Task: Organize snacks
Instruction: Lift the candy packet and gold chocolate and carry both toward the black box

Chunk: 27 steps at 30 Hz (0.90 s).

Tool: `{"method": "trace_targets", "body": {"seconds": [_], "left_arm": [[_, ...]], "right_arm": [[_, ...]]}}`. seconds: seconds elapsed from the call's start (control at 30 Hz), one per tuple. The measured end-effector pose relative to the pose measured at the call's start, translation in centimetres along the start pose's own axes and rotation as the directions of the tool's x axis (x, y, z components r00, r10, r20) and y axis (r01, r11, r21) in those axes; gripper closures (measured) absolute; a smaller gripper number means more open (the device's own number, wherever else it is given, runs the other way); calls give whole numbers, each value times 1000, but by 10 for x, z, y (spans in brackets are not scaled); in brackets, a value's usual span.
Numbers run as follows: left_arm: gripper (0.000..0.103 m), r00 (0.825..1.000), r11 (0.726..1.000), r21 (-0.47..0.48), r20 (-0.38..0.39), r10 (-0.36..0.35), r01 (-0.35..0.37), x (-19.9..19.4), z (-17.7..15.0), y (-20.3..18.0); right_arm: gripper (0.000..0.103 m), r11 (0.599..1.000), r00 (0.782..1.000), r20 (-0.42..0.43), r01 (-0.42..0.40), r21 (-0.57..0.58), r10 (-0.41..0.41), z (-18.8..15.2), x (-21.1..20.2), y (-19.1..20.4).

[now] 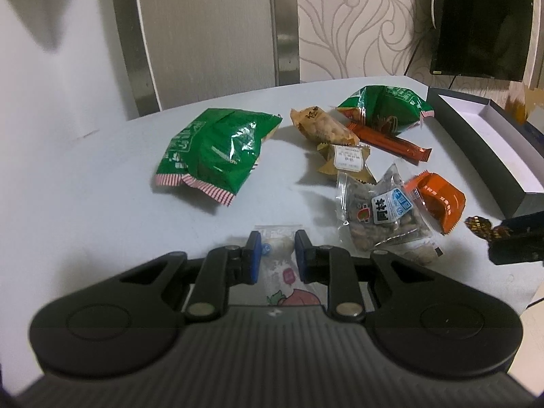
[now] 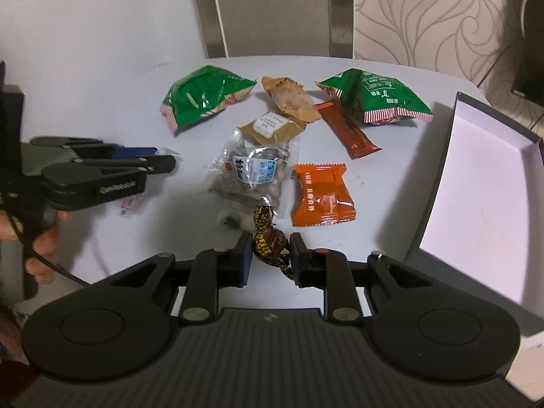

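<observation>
Two snacks are in hand and none is stored yet, so the sorting looks barely begun. The left hand-held gripper [image 1: 274, 250] has its blue pads pressed on a small clear sachet [image 1: 277, 255] near the surface's [image 1: 85, 187] near-left edge; the right hand-held gripper [image 2: 268, 255] is closed around a brown-and-gold wrapped candy [image 2: 270, 241] close to the near edge. At the right edge stands an open dark box [image 2: 438, 183] with a pale lining, and as far as both views reach, nothing lies in it.

Still loose on the surface: a green bag [image 2: 204, 97] toward the far-left, a second green bag [image 2: 374, 100] toward the far-right, a tan pastry pack [image 2: 289, 98], a labelled tan pack [image 2: 270, 127], a long rust-coloured bar [image 2: 346, 129], a clear nut packet [image 2: 251, 173] mid-surface and an orange packet [image 2: 321, 193] beside it. Judging by this, the two held items would go to the box first, with seven pieces left
</observation>
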<state>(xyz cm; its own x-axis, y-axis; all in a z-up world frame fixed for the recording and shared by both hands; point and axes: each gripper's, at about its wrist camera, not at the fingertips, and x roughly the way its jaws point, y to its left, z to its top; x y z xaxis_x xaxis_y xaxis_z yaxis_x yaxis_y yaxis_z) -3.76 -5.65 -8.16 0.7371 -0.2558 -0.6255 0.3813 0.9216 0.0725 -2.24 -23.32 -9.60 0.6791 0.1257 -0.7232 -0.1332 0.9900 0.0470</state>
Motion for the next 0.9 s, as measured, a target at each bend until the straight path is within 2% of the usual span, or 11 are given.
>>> {"method": "trace_targets", "body": {"seconds": [0.17, 0.4, 0.67, 0.9], "left_arm": [[78, 1000, 1000, 2, 0, -9, 9, 2, 2, 2], [78, 999, 999, -15, 8, -33, 33, 4, 10, 11], [78, 998, 998, 14, 5, -66, 66, 11, 11, 23], [78, 997, 997, 21, 2, -78, 78, 16, 12, 27]], "right_arm": [[76, 999, 1000, 23, -21, 42, 20, -1, -16, 9], [76, 997, 1000, 26, 8, 76, -10, -1, -31, 22], [76, 990, 999, 14, 42, 133, -44, -1, -30, 39], [76, 986, 999, -7, 33, 163, -32, -5, -28, 55]]}}
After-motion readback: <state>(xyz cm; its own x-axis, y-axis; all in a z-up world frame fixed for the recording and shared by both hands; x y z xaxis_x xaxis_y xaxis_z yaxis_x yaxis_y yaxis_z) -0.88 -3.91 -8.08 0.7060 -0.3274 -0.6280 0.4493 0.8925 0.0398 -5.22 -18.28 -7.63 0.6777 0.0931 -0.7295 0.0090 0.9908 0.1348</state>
